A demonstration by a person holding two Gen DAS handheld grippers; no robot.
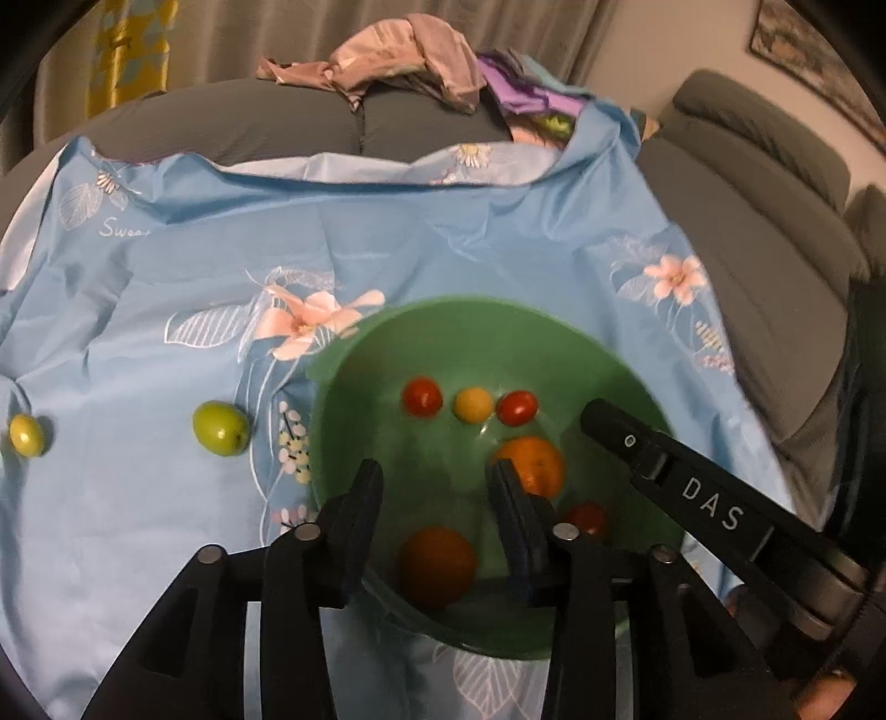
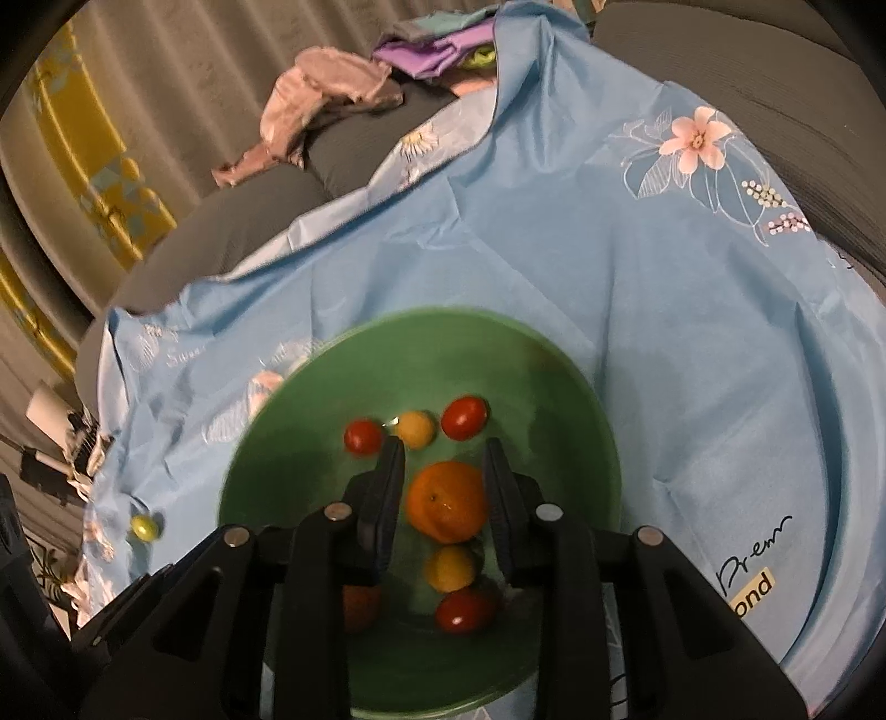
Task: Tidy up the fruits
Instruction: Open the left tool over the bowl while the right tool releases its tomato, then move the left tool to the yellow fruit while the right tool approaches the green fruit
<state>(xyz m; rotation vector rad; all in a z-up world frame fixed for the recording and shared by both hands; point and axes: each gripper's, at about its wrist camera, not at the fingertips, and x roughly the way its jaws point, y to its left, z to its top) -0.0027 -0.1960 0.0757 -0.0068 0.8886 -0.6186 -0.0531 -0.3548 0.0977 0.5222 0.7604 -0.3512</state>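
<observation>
Sitting in the green bowl (image 2: pixel 581 399) are two oranges, three red cherry tomatoes and two small yellow fruits; the larger-looking orange (image 2: pixel 447 501) lies between the right gripper (image 2: pixel 443 459) fingers, whose jaws stand open on either side of it, and whether the pads touch its skin cannot be told; just past its tips, a red tomato (image 2: pixel 362 436), a yellow fruit (image 2: pixel 415 427) and another red tomato (image 2: pixel 464 417) lie in a row; nearer the camera lie a second yellow fruit (image 2: pixel 449 567) and a third tomato (image 2: pixel 462 609); the other orange (image 1: pixel 437 566) shows below the left gripper (image 1: pixel 437 479), which hangs over the near side of the bowl with its jaws wide apart and holding nothing; the right gripper's finger, marked DAS, reaches in over the bowl's right rim in the left wrist view; outside the bowl, on the blue floral cloth (image 1: pixel 443 243), a green fruit (image 1: pixel 220 428) lies near the bowl's left rim and a yellow-green fruit (image 1: pixel 26 435) lies further left, well apart; the cloth is spread over a grey sofa (image 1: pixel 742 210), with crumpled clothes (image 1: pixel 404 52) heaped on its back.
</observation>
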